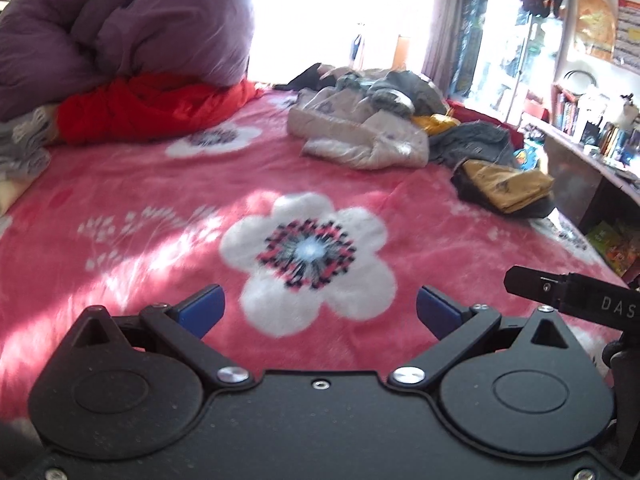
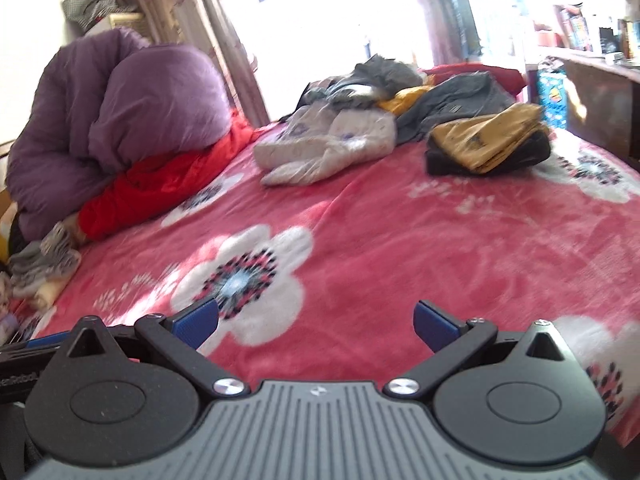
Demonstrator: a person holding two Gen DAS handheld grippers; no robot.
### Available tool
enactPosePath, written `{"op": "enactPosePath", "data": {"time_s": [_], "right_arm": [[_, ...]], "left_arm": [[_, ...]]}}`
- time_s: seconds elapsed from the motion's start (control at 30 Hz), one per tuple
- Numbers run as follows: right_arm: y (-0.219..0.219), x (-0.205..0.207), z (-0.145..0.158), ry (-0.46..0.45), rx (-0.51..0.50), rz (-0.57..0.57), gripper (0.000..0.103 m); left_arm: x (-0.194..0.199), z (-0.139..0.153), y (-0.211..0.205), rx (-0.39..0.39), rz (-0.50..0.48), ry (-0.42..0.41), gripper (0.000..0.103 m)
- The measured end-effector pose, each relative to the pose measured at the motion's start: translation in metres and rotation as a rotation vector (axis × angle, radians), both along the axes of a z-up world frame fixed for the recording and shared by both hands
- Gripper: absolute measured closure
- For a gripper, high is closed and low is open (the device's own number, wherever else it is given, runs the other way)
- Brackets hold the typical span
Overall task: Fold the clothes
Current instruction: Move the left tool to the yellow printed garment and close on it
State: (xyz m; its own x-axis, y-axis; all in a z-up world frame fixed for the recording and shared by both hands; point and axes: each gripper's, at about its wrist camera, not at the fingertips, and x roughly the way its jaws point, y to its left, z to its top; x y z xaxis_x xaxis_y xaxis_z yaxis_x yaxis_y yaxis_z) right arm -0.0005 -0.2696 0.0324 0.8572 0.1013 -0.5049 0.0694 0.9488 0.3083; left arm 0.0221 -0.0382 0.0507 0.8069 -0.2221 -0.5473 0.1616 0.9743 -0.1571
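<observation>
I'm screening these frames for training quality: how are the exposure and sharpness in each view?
Left wrist view: the window is blown out white, dappled sun falls on the pink blanket, and the white flower is smeared by blur. Right wrist view: the window is likewise overexposed, the blanket is soft, and fisheye distortion bends the edges.

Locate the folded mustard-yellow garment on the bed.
The folded mustard-yellow garment lies far right in both views, atop a dark folded item, right of the crumpled white jacket.
</observation>
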Motion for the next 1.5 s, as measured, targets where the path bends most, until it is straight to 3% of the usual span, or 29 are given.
{"op": "enactPosePath", "data": {"time_s": [0.1, 0.27, 0.43, 0.47, 0.6, 0.8, 1.13, 1.5], "right_arm": [[-0.024, 0.005, 0.003, -0.059, 0.006, -0.046, 0.000], [-0.068, 0.031, -0.014, -0.086, -0.053, -0.054, 0.000], [-0.114, 0.038, -0.055, -0.083, -0.011, -0.188, 0.000], [-0.122, 0.039, -0.058, -0.068, 0.018, -0.211, 0.000], [-0.138, 0.035, -0.059, -0.173, 0.036, -0.259, 0.000], [-0.168, 0.033, -0.069, -0.199, 0.150, -0.372, 0.000], [-0.206, 0.041, -0.088, -0.171, 0.314, -0.520, 0.000], [-0.215, 0.059, -0.103, -0.114, 0.355, -0.510, 0.000]], "left_arm": [[0.013, 0.000, -0.019, -0.003, -0.043, 0.040, 0.000], [0.043, -0.002, -0.060, 0.077, -0.149, 0.095, 0.000], [0.080, 0.000, -0.108, 0.092, -0.225, 0.047, 0.001], [0.088, 0.001, -0.118, 0.096, -0.240, 0.037, 0.001], [0.119, 0.003, -0.160, 0.113, -0.296, -0.003, 0.001], [0.167, 0.007, -0.222, 0.139, -0.381, -0.063, 0.003], [0.241, -0.022, -0.308, 0.134, -0.466, 0.000, 0.037], [0.277, -0.052, -0.343, 0.120, -0.491, 0.083, 0.057]]}}
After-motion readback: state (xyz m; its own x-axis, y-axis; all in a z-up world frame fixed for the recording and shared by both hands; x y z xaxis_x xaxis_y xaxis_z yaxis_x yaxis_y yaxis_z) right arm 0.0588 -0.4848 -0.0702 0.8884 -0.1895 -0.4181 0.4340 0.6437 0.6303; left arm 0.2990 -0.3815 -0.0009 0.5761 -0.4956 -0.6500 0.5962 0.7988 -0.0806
